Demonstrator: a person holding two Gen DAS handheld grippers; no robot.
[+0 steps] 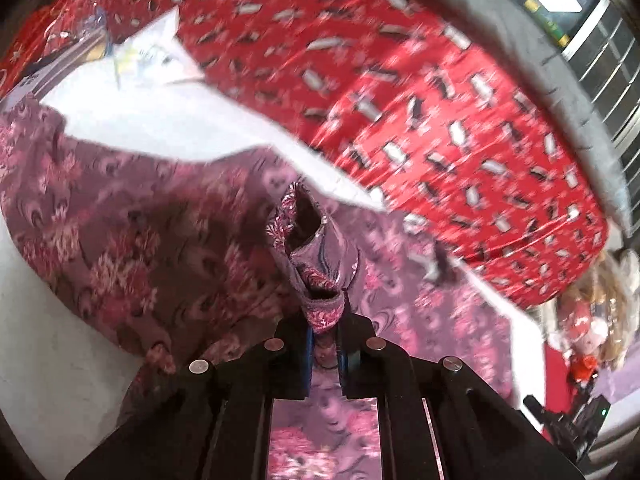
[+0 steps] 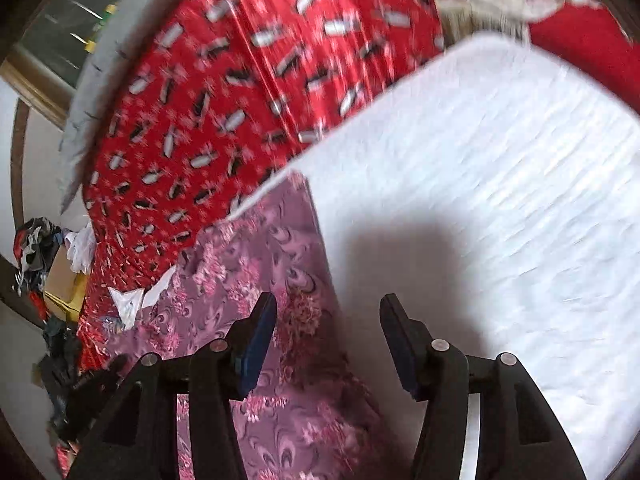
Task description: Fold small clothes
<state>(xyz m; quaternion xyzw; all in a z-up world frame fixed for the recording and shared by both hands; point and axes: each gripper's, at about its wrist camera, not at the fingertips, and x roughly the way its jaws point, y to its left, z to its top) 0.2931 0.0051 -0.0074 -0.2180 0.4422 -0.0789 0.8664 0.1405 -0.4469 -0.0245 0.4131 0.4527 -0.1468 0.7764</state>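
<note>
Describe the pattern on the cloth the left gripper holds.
Mauve garment with pink floral print, pinched in the left gripper; clearest in the left wrist view.

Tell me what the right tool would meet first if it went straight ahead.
Probably the right edge of the purple floral garment where it meets the white sheet; the open right tool points there. Depth is unclear.

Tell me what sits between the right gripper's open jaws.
Nothing is gripped. In the right wrist view the right gripper hangs open over the floral purple garment's edge and the bare white surface.
</note>
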